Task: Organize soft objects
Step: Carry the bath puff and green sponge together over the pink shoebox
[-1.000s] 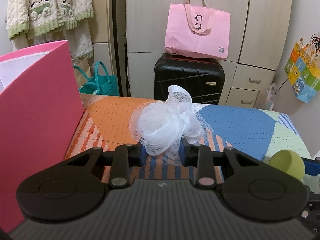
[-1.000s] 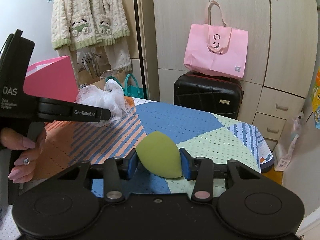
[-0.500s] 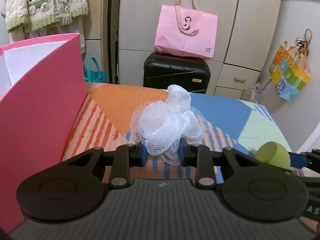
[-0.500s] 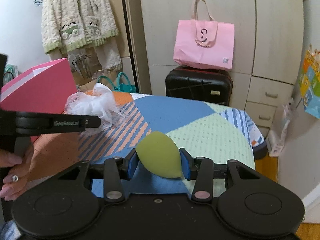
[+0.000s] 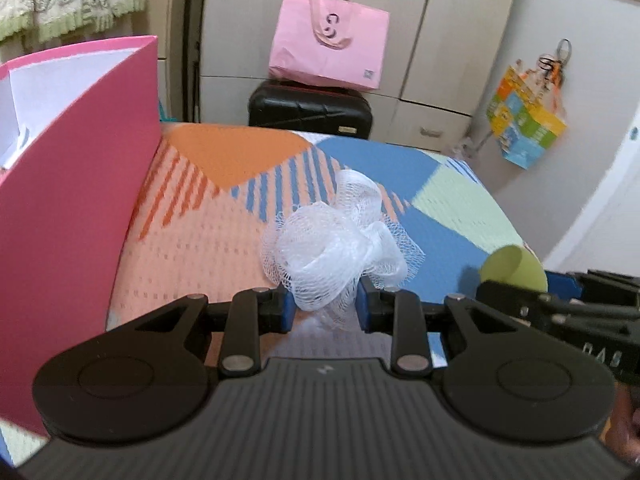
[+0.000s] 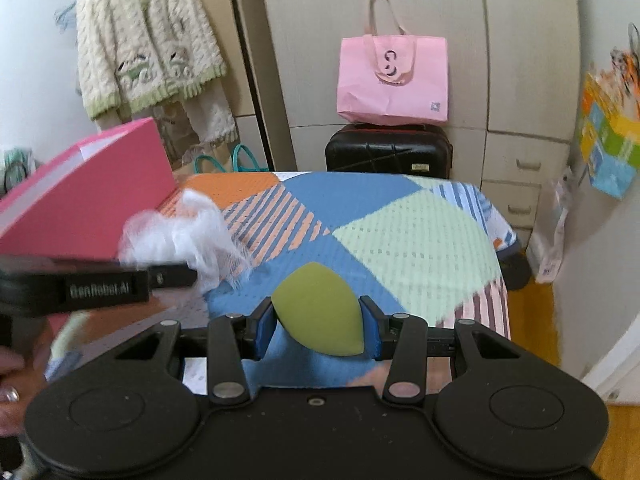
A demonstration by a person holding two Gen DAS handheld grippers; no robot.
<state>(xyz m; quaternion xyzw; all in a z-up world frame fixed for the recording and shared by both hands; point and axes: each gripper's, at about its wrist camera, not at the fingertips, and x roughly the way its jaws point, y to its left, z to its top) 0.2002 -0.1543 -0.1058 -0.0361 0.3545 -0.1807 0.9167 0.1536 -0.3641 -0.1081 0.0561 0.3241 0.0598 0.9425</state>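
Sponge (image 6: 320, 308) and mesh puff (image 5: 336, 244) sit pinched in the right gripper (image 6: 318, 326) and left gripper (image 5: 324, 306); carry them over the pink box (image 5: 76, 184) rim before letting go.

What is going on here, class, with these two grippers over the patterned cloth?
A person holds a gripper in each hand above the colourful patterned tablecloth. The left gripper is shut on a white mesh bath pouf, and the right gripper is shut on a green teardrop-shaped sponge. Both are in the air. An open pink cardboard box stands at the left.
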